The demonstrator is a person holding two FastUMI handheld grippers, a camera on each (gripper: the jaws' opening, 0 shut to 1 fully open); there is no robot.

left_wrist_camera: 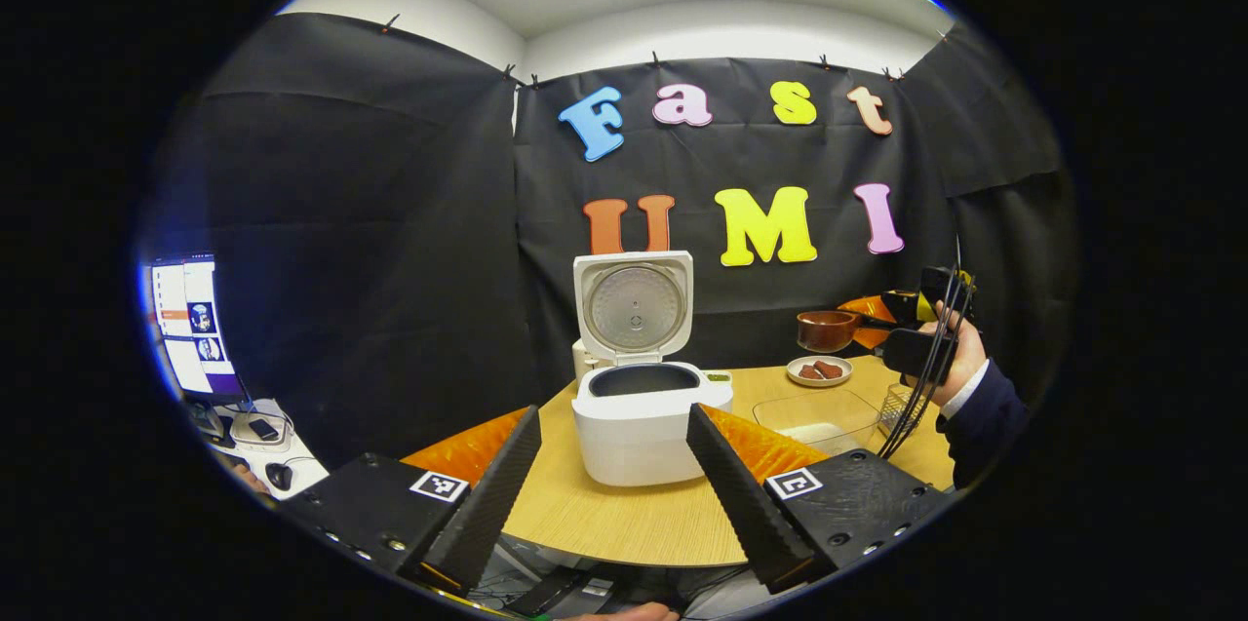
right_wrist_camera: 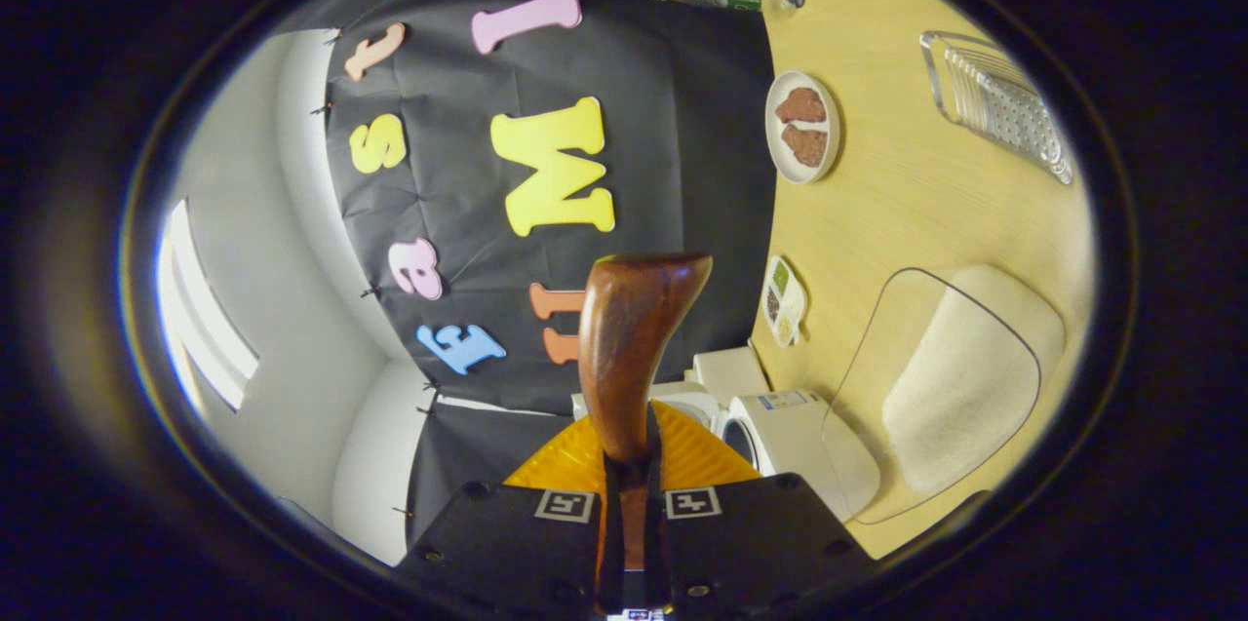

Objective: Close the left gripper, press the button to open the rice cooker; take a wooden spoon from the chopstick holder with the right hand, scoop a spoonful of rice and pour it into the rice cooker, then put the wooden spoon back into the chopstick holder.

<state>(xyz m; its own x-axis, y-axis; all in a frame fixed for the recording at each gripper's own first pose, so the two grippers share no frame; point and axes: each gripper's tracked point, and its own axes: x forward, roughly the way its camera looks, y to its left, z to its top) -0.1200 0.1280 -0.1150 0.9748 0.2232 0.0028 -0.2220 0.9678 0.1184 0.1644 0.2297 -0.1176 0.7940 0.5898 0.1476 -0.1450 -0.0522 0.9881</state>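
Left gripper view: left gripper (left_wrist_camera: 612, 475) fingers spread wide, nothing between them, hovering back from the table edge. Straight ahead of it sits the rice cooker (left_wrist_camera: 648, 416), lid (left_wrist_camera: 634, 307) already up and standing vertical, inner pot exposed, so the button step looks done. Off to its forward right, the right gripper (left_wrist_camera: 912, 329) is held up in a hand (left_wrist_camera: 955, 358), raised over the clear rice container (left_wrist_camera: 817, 418); the wire chopstick holder (left_wrist_camera: 899, 407) stands just beside that. Right gripper view: the camera is rolled sideways, table (right_wrist_camera: 907, 202) running up one side. Fingers clamped narrow on the handle of the wooden spoon (right_wrist_camera: 632, 348); long axis runs straight out from the fingers, bowl end farthest from the tool. Rice container (right_wrist_camera: 960, 387) lies beside and beyond the spoon, rice inside, spoon apart from it. Cooker body sits close to the fingers. Judged step: spoon taken, scoop not yet made. Next move likely needs tipping the bowl end down into the rice, then levelling so nothing spills on the way to the pot.
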